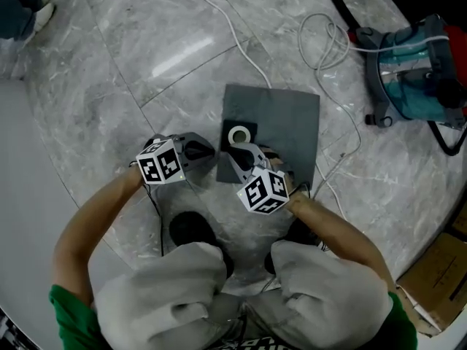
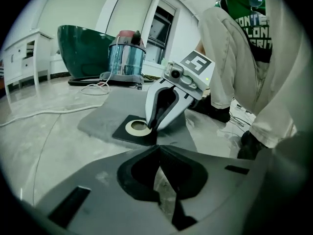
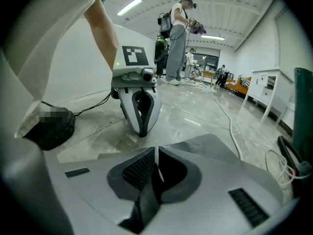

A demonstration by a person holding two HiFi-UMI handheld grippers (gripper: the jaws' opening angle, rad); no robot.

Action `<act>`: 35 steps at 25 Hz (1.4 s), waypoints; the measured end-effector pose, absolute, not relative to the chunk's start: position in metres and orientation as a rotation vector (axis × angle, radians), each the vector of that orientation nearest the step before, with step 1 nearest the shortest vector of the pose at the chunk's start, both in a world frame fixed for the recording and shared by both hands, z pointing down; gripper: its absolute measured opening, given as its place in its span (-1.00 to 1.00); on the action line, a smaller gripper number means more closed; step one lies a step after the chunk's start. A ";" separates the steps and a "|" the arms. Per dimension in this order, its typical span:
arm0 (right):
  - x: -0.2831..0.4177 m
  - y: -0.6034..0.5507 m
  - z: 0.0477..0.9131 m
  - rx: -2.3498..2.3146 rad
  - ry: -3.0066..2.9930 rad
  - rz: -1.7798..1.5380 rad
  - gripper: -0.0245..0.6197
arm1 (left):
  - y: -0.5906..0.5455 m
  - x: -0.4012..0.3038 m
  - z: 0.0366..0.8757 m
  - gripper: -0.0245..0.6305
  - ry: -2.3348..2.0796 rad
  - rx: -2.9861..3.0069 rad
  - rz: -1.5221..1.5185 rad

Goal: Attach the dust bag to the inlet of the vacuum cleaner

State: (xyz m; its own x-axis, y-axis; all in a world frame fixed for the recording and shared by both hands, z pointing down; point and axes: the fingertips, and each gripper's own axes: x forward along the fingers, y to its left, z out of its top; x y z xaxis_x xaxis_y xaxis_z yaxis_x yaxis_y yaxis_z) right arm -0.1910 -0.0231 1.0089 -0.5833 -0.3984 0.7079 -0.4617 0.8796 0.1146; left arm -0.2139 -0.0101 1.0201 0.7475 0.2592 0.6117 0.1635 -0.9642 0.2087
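The grey dust bag lies flat on the marble floor, its black collar with a white ring at the near left corner. The teal vacuum cleaner stands apart at the far right, and shows in the left gripper view as the vacuum cleaner behind the bag. My right gripper is shut, its tips down on the collar just beside the ring; I see nothing clamped. My left gripper is shut too, on nothing, low over the bare floor just left of the bag. The right gripper view shows the left gripper facing it.
A white cable runs across the floor past the bag toward the vacuum, with loops near it. A black hose curves at the top. A cardboard box sits at the lower right. The person's dark shoes are close behind the grippers. People stand far off.
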 end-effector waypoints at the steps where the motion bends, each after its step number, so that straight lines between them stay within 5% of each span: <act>1: -0.195 -0.023 1.010 0.615 -2.253 0.101 -0.89 | -0.009 -0.216 1.020 -0.91 0.334 2.803 1.004; 5: -0.207 -0.022 1.016 0.593 -2.228 0.087 -0.87 | -0.005 -0.220 1.018 -0.91 0.332 2.805 0.977; 9: -0.208 -0.021 1.029 0.583 -2.165 0.069 -0.63 | -0.007 -0.221 1.017 -0.91 0.320 2.813 0.961; 23: -0.183 -0.040 1.001 0.813 -2.098 -0.052 -0.63 | -0.025 -0.208 1.001 -0.91 0.329 2.874 0.957; 35: -0.129 -0.039 0.962 1.016 -2.125 0.038 -0.63 | -0.079 -0.128 0.944 -0.91 0.464 3.057 0.895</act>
